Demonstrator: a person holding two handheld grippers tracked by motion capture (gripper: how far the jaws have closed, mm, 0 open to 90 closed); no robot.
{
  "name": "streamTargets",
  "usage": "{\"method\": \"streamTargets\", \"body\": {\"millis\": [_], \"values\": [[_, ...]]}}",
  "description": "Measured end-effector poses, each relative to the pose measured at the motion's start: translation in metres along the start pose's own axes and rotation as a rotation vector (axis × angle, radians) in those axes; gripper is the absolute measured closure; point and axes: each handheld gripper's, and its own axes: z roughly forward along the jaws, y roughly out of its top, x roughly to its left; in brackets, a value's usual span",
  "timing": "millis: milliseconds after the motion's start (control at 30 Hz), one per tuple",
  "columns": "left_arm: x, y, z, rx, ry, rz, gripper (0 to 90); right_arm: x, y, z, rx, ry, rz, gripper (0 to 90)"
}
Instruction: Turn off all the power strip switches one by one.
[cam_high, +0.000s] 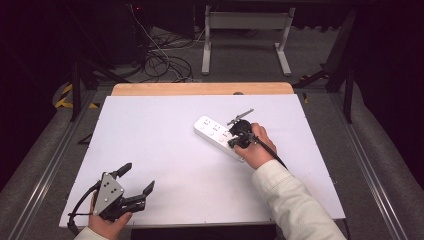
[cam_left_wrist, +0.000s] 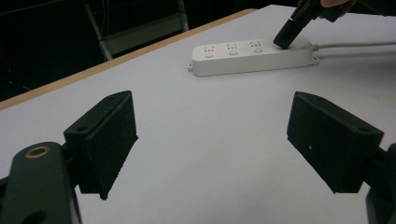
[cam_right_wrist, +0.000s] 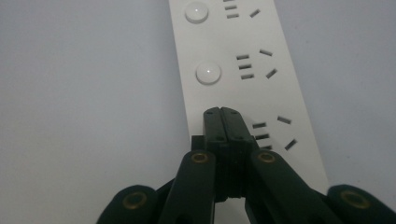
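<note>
On a white table (cam_high: 165, 150), the right gripper (cam_right_wrist: 223, 122), jaws clenched empty, presses a switch on the white power strip (cam_high: 215, 134) right of centre, which could skid if pushed sideways, while the left gripper (cam_high: 134, 181) rests released near-left.

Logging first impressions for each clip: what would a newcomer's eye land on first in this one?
First, the white power strip lying aslant right of the middle of the white table, with the right gripper closed and pressed tip-down on its near end, where the other sockets have round buttons. Next, the left gripper at the table's near left corner, jaws spread wide, holding nothing.
</note>
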Motion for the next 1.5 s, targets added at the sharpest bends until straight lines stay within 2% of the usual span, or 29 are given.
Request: {"method": "streamTargets", "body": {"millis": [33,67,100,133,167,233,367,600,733,833,1100,1500], "values": [[0.0,0.0,0.0,0.001,-0.001,-0.002,16.4,0.001,0.001,-0.002,-0.033,0.014,-0.016,90.0],[0.0,0.0,0.0,0.002,-0.001,-0.001,16.4,0.001,0.001,-0.003,-0.014,0.04,-0.019,90.0],[0.0,0.0,0.0,0.002,-0.001,-0.002,16.4,0.002,0.001,-0.003,-0.024,0.042,-0.024,90.0],[0.001,0.0,0.0,0.001,-0.001,-0.004,16.4,0.004,0.002,-0.006,-0.067,0.005,-0.056,90.0],[0.001,0.0,0.0,0.0,0.0,-0.004,16.4,0.004,0.002,-0.006,-0.067,0.005,-0.056,90.0],[0.001,0.0,0.0,0.0,0.001,-0.004,16.4,0.006,0.006,-0.013,-0.147,0.017,-0.044,90.0],[0.0,0.0,0.0,0.0,0.0,0.001,16.4,0.007,0.009,-0.014,-0.165,0.011,-0.037,90.0],[0.001,0.0,0.0,0.003,-0.002,0.001,16.4,0.004,0.02,-0.005,-0.17,0.021,-0.005,90.0],[0.002,0.0,0.001,0.003,-0.003,0.003,16.4,0.003,0.023,0.001,-0.165,0.027,-0.007,90.0],[0.002,0.0,0.0,0.003,-0.003,0.0,16.4,0.004,0.025,0.007,-0.156,0.06,0.01,90.0],[0.002,-0.001,0.0,0.001,-0.004,-0.008,16.4,0.002,0.025,0.017,-0.12,0.024,0.011,90.0],[0.002,-0.001,0.0,0.0,-0.001,-0.008,16.3,0.001,0.024,0.019,-0.107,0.026,0.015,90.0]]}}
